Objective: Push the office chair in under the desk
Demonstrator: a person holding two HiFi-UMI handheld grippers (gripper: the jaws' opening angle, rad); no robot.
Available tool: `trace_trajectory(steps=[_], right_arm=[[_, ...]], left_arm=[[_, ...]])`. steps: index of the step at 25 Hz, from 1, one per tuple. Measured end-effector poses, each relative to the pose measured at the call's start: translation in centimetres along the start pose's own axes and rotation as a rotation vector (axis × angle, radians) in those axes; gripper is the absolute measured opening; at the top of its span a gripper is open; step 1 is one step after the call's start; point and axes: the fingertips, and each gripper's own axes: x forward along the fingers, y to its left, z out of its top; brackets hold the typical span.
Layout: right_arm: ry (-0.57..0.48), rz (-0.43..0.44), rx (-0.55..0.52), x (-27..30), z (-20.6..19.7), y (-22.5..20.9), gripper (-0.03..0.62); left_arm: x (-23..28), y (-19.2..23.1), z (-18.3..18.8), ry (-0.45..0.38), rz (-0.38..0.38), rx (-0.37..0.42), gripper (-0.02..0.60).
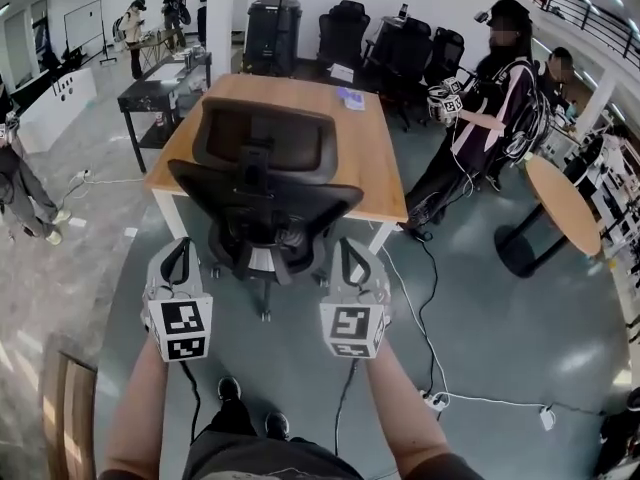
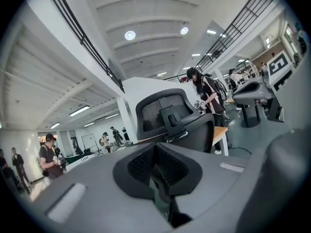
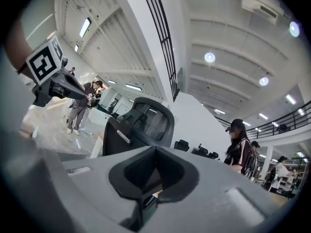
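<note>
Open-plan workshop: black office chair [image 1: 262, 183] stands at the wooden counter's [image 1: 375, 153] six o'clock edge; left claw [image 1: 181, 248] at seven, right claw [image 1: 349, 246] at five, both closed, empty.

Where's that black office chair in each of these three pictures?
Head view: office chair centre, facing the desk.
Left gripper view: centre, slightly right.
Right gripper view: left of centre.
Shared landmark: the standing person in a dark cap, right of the chair everywhere.

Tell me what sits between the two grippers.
In the head view, the office chair's wheeled base and a strip of grey floor lie between the left gripper and the right gripper.
</note>
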Motion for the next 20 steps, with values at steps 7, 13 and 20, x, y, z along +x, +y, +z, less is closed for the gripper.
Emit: trace_trajectory(steps=[7, 13, 20], right_arm=[[-0.009, 0.042, 0.074, -1.5, -0.6, -1.3, -0.009], [0.021, 0.036, 0.107, -2.5, -1.7, -1.4, -0.009], [0.049, 0.047, 0.102, -5.1, -1.4, 1.6, -0.009]], left_arm=[[-1.1, -2.1, 2.7, -0.064, -0.031, -0.164, 0.018], [-1.6, -2.8, 3.2, -0.082, -0.059, -0.168, 0.018], [-4.2, -2.5, 1.2, -0.074, -0.095, -0.188, 0.018]])
